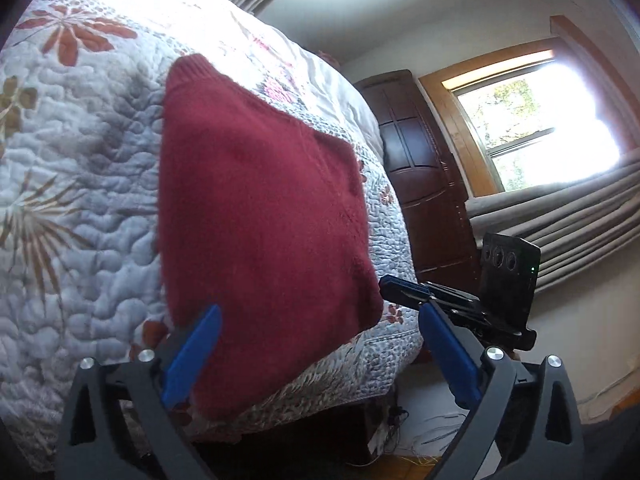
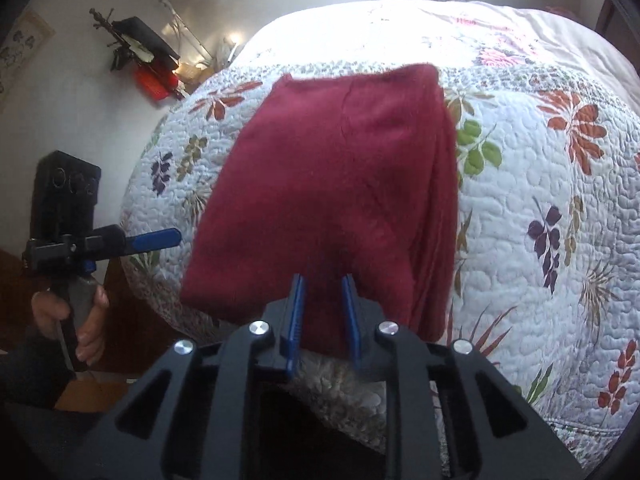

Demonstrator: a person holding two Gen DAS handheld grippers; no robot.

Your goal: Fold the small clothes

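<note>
Blanketing puffy quilt (image 2: 520, 208), fuzzy red sweater (image 2: 328, 184)

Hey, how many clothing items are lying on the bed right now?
1. A folded dark red knit sweater lies on the floral quilt near the bed's near edge, directly ahead of the right gripper. Anything tucked underneath would be hidden.

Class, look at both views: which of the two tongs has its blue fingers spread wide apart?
The left tongs: their fingers stand far apart in front of the red sweater. The right tongs have fingers close together, though still apart, at the sweater's near edge.
</note>
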